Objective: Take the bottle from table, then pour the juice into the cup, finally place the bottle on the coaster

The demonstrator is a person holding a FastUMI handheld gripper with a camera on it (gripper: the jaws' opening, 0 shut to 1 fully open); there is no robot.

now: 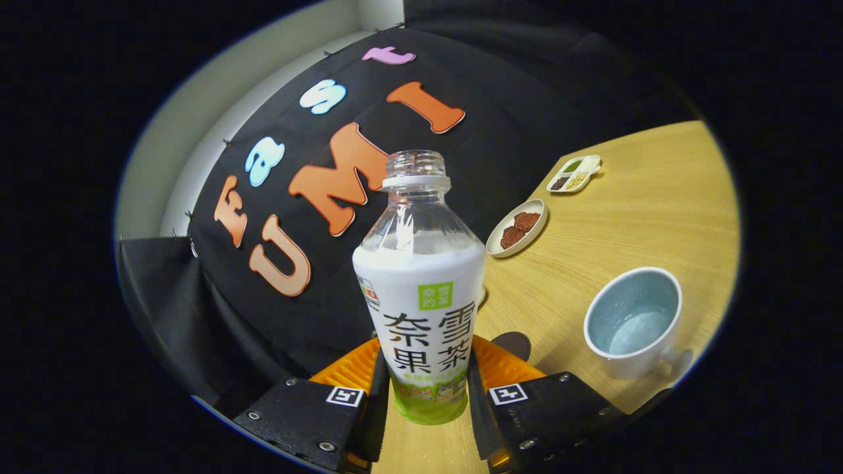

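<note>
Item 1: table [632, 217], pale wood grain, tilted in the gripper view, carrying every item below.

Item 2: bottle [421, 289], clear plastic with a white and green label wrap, cap off, neck open. It stands between the 2 fingers of the tool [421, 395] and leans slightly toward 1 o'clock. White liquid fills it up to the shoulder. Whether its base touches the table cannot be told.

Item 3: tool, 2 fingers [379, 388] closed in on the lower part of the bottle, 1 on each side, both pressing the label. Each finger mount carries 1 square marker.

Item 4: cup [633, 319], white outside, pale blue inside, at 3 o'clock from the bottle, well apart from it. It stands upright on the table, handle turned toward 5 o'clock. A thin layer of pale liquid lies on its bottom.

Item 5: round dish [518, 228], white, at 1 o'clock from the bottle, beyond the fingers, holding 2 reddish-brown pieces.

Item 6: small divided tray [574, 174], white, farther out at 1 o'clock beyond the round dish, its compartments holding dark, green and pale contents.
</note>
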